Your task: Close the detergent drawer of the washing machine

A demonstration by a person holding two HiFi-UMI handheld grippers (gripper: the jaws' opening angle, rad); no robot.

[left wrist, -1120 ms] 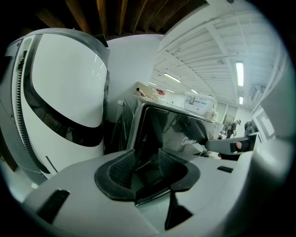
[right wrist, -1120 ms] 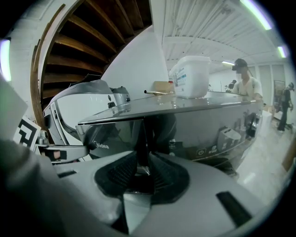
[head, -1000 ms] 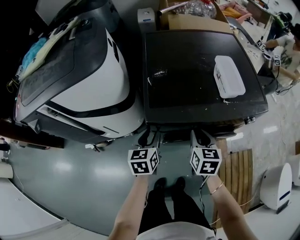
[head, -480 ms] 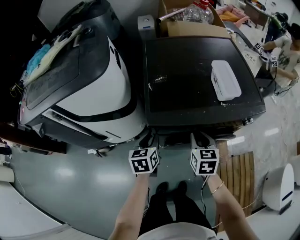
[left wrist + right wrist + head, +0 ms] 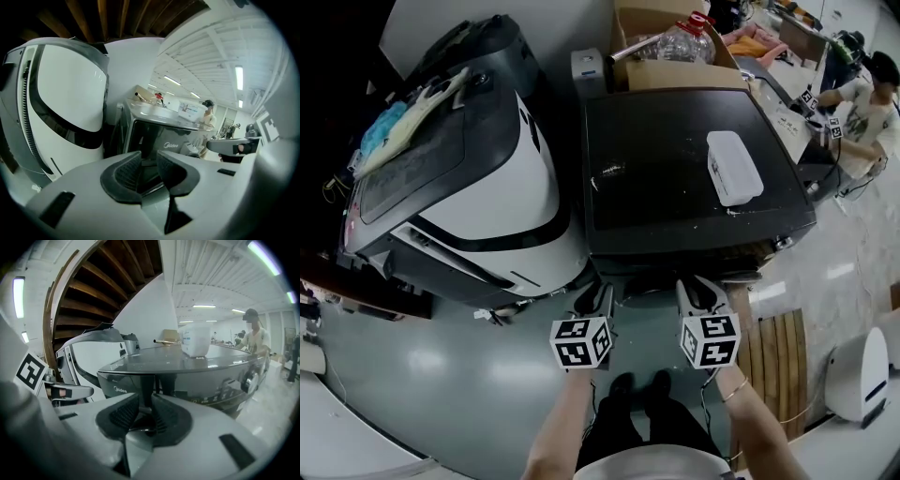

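Observation:
The dark-topped washing machine (image 5: 684,159) stands right in front of me. Its front panel carries a logo at the upper left (image 5: 115,391), where the detergent drawer sits; I cannot tell how far the drawer stands out. My left gripper (image 5: 595,300) hangs just before the front's left part, its jaws closing with nothing between the pads (image 5: 146,161). My right gripper (image 5: 703,292) is level with it a little to the right. Its pads (image 5: 145,404) stand a narrow gap apart and hold nothing.
A large white and black machine (image 5: 469,178) stands close on the left. A white lidded box (image 5: 734,166) lies on the washer's top, a cardboard box with a bottle (image 5: 670,42) behind it. A wooden mat (image 5: 778,356) lies on the floor at the right, and a person (image 5: 862,94) stands beyond.
Both grippers have shifted a little in front of the washer's front edge. The head view has tipped, showing more of the far side.

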